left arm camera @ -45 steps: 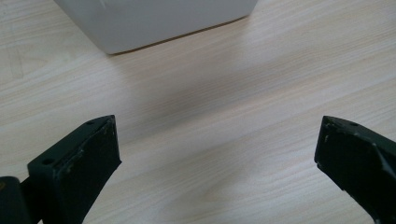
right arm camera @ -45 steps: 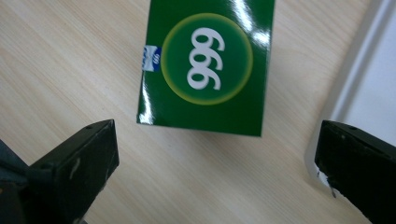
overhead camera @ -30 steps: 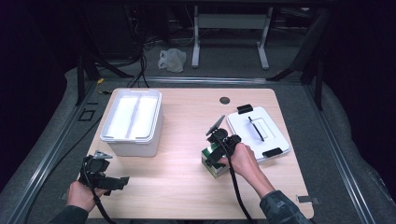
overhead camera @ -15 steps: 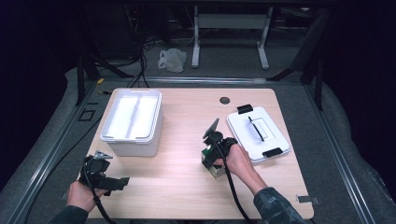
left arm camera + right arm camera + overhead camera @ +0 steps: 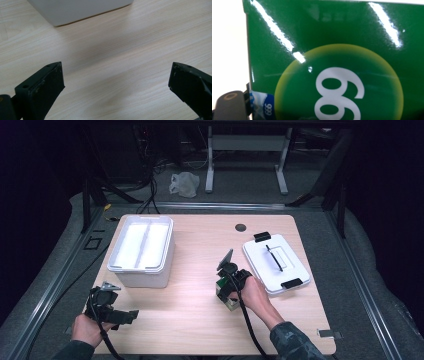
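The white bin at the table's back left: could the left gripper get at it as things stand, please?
Probably yes. The left gripper is open with nothing between its jaws, and bare table lies between it and the white bin.

Box (image 5: 227, 297) between bin (image 5: 141, 249) at left, lid (image 5: 276, 262) at right

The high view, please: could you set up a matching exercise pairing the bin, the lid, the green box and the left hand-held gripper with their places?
Things:
1. bin
2. lid
3. green box
4. left hand-held gripper

Places:
A. under the right hand-held gripper
B. far left of the table
C. near left corner
D. right side of the table

Pairs: 1-B, 2-D, 3-A, 4-C
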Demonstrator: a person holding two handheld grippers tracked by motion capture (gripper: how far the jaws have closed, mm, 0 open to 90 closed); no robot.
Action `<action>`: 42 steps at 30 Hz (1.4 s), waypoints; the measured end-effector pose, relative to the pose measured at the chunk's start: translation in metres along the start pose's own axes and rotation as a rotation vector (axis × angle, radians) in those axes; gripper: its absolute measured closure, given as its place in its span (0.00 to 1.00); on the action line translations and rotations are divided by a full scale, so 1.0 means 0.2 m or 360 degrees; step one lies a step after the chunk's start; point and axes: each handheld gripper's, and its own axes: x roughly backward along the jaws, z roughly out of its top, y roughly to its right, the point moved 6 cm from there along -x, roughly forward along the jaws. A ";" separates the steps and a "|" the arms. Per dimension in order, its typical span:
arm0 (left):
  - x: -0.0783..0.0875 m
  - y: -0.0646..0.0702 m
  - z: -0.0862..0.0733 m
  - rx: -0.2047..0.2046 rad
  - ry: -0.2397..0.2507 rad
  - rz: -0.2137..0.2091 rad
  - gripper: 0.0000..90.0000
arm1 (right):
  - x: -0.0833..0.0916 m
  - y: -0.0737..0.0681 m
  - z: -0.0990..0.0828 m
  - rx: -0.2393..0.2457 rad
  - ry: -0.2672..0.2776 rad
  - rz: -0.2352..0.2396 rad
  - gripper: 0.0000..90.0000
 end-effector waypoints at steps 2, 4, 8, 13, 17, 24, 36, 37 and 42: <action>0.00 0.00 0.00 -0.0002 0.0001 -0.0003 0.00 | 0.00 0.00 0.00 0.0019 0.0007 -0.0018 0.16; 0.00 0.00 0.00 -0.0001 0.0002 -0.0002 0.00 | 0.01 0.00 0.00 0.0017 0.0011 -0.0020 0.17; 0.00 0.00 0.00 0.0001 0.0003 -0.0004 0.00 | 0.04 0.00 0.00 0.0044 0.0026 -0.0029 0.18; 0.00 0.00 0.00 -0.0001 0.0004 -0.0004 0.00 | 0.08 0.00 -0.01 0.0063 0.0052 -0.0028 0.18; 0.00 0.00 0.00 -0.0006 0.0006 -0.0005 0.00 | 0.15 -0.01 -0.02 0.0082 0.0081 -0.0023 0.18; 0.00 0.00 0.00 -0.0010 0.0006 -0.0010 0.00 | 0.26 -0.01 -0.09 0.0118 0.0129 -0.0031 0.18; 0.00 0.00 0.00 -0.0015 0.0011 -0.0013 0.00 | 0.42 0.07 -0.27 0.0121 0.0193 -0.0051 0.18; 0.00 0.00 0.00 -0.0013 0.0012 -0.0014 0.00 | 0.42 0.08 -0.28 0.0122 0.0196 -0.0048 0.18; 0.00 0.00 0.00 -0.0016 0.0015 -0.0015 0.00 | 0.43 0.13 -0.37 0.0096 0.0198 -0.0059 0.18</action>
